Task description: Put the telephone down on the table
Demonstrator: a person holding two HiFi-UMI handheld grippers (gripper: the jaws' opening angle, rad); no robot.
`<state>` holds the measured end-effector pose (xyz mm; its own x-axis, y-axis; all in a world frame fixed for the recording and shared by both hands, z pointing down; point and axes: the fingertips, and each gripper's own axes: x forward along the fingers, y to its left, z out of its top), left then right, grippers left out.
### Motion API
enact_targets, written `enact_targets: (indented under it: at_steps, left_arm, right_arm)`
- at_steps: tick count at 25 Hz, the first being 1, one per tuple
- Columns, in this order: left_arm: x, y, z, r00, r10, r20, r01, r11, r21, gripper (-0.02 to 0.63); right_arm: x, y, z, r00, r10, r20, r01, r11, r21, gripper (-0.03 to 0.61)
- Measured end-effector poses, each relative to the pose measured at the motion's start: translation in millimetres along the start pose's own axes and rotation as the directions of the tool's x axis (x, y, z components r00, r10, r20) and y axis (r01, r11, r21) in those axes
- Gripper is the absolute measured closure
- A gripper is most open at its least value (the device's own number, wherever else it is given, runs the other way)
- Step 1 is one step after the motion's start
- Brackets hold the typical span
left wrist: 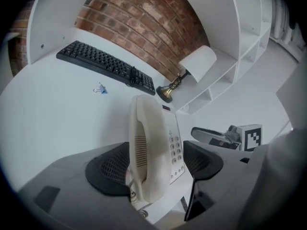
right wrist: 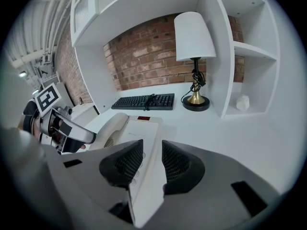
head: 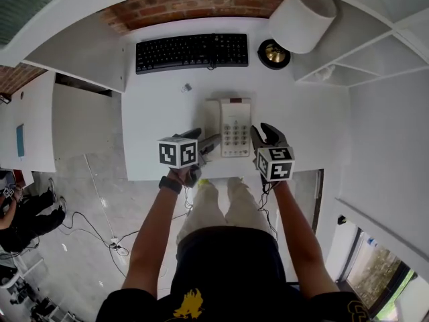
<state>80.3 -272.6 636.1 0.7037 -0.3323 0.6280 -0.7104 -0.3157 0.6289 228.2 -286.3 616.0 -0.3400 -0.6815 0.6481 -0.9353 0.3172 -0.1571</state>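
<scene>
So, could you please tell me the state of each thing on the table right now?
telephone: handset on its cradle, between both grippers' jaws.
left gripper: jaws pressed on the telephone's near left corner.
right gripper: jaws closing, the telephone's right edge between them.
lamp: upright, appears unlit.
keyboard: flat on the table.
binder clip: lying loose on the table.

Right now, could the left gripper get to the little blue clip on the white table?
Probably not straight away. The left gripper has the cream push-button telephone between its jaws, so it would have to come off that first. Beyond it, nothing blocks the way across the white table to the small blue binder clip.
</scene>
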Motion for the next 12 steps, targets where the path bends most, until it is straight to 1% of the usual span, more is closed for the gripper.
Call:
enact_targets:
  at_steps: [3,5,8,10,11,12]
  left_arm:
    - [-7,2,-2,0.999,0.032,0.013,-0.031,0.998,-0.047,0.280]
    - [-14,0,0,0.998,0.044,0.034,-0.042,0.997,-0.061,0.299]
    - [-23,-8,-1,0.995,0.090,0.037,-0.090,0.996,-0.008,0.324]
    - [-28,-11,0,0.991,0.123,0.044,-0.124,0.992,0.025,0.358]
    - [-31,-14,3,0.991,0.124,0.059,-0.126,0.992,0.031,0.378]
    - [-35,-20,7,0.991,0.105,0.083,-0.107,0.994,0.027,0.403]
  right_arm:
    - [-6,5,1,1.000,0.019,-0.011,-0.019,0.999,0.041,0.467]
    - [-9,11,0,0.999,0.040,-0.025,-0.038,0.997,0.062,0.481]
    - [-18,17,-3,0.998,0.051,-0.034,-0.048,0.997,0.062,0.509]
    - [-24,21,1,0.998,0.053,-0.024,-0.052,0.997,0.056,0.530]
    - [-27,24,4,0.998,0.057,-0.015,-0.056,0.997,0.053,0.536]
    - [-30,27,9,0.998,0.062,-0.002,-0.062,0.997,0.048,0.547]
